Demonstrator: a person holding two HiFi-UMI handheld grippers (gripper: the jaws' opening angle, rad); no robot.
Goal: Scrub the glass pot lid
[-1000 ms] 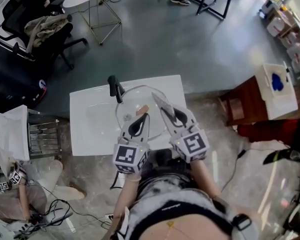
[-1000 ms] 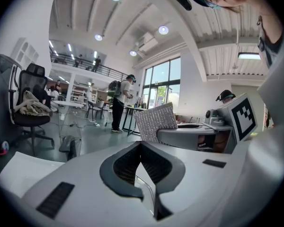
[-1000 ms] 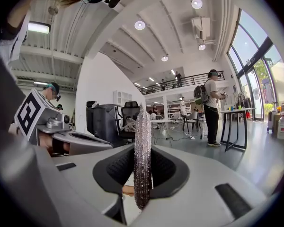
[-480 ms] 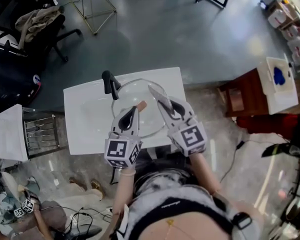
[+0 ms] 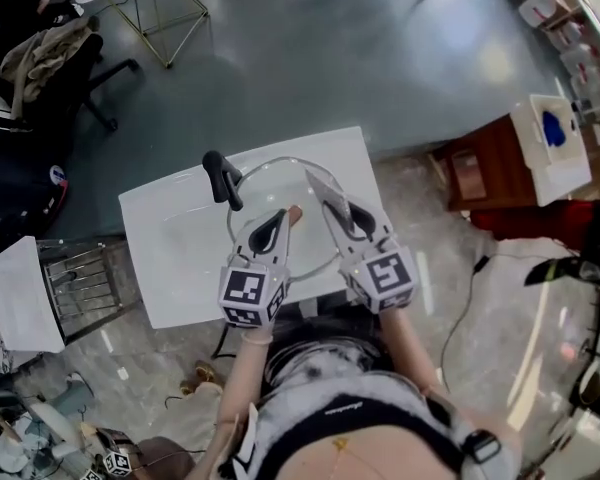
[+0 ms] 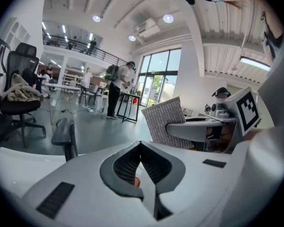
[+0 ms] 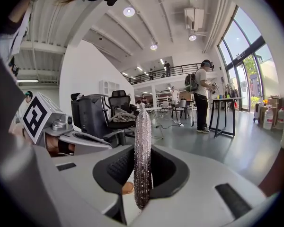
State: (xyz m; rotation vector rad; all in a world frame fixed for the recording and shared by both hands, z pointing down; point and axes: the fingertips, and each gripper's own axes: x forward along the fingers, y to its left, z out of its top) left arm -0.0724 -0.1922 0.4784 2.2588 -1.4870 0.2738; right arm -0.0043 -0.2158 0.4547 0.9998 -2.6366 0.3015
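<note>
One white rectangular basin, with one black tap at its back left. One round clear glass pot lid lies in the basin, with one brown knob at its centre.

My two grippers reach forward, angled slightly down over the lid. The left gripper has its jaws clenched together, tips just beside the knob. I can't tell if they pinch it. The right gripper grasps one silvery mesh scouring pad, held upright on edge.

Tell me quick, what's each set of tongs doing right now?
Left tongs: closed, nothing between them.
Right tongs: closed on the silver scrubbing cloth.
</note>
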